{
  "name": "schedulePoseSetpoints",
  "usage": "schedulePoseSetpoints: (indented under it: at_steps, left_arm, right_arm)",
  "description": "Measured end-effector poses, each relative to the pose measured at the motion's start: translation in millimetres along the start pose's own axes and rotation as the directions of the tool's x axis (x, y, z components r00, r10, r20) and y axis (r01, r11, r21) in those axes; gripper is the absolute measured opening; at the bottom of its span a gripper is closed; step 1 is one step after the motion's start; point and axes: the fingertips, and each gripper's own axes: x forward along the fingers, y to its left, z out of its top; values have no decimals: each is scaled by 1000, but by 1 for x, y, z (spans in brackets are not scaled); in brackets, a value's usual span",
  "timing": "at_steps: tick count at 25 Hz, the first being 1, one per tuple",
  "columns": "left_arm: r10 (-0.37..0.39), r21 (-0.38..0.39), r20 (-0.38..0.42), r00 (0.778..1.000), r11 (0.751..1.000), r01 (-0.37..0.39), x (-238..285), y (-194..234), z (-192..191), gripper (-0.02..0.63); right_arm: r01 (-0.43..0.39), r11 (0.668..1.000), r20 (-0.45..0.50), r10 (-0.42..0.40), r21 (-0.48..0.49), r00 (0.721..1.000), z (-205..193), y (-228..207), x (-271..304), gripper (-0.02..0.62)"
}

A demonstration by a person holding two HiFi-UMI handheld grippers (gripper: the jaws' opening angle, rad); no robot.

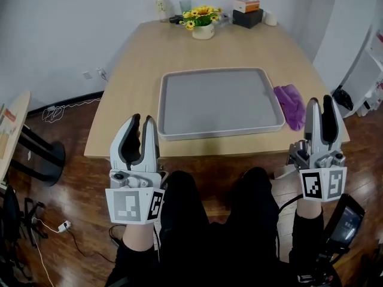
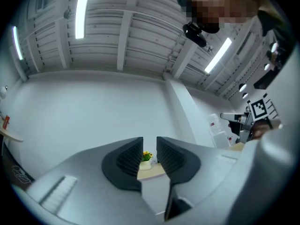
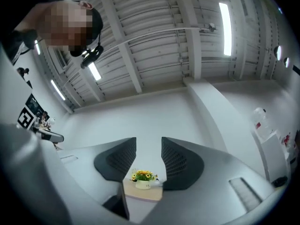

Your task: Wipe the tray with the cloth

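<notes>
Grippers rise before the table [image 1: 137, 58] edge: left gripper [image 1: 142, 119] closed and empty, right gripper [image 1: 321, 100] partly open, holding nothing. Ahead between them lies the tray [image 1: 221, 131]; the cloth [image 1: 290, 103] sits just past the right gripper, beside the tray.

left gripper [image 1: 142, 121] is pretty much closed, right gripper [image 1: 321, 101] jaws a bit apart, both empty, tips angled upward
</notes>
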Motion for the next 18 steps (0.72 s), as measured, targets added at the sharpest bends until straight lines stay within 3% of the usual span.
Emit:
schedulePoseSetpoints:
  at_steps: [7, 18]
  left_arm:
    - [-20, 4, -7, 1000, 1000, 20, 1, -8, -3, 72]
    - [-16, 17, -16, 1000, 1000, 16, 1, -7, -6, 72]
  right_arm:
    - [-28, 993, -14, 26, -116, 1000, -8, 23, -2, 161]
    - [-36, 992, -36, 32, -122, 999, -15, 26, -2, 144]
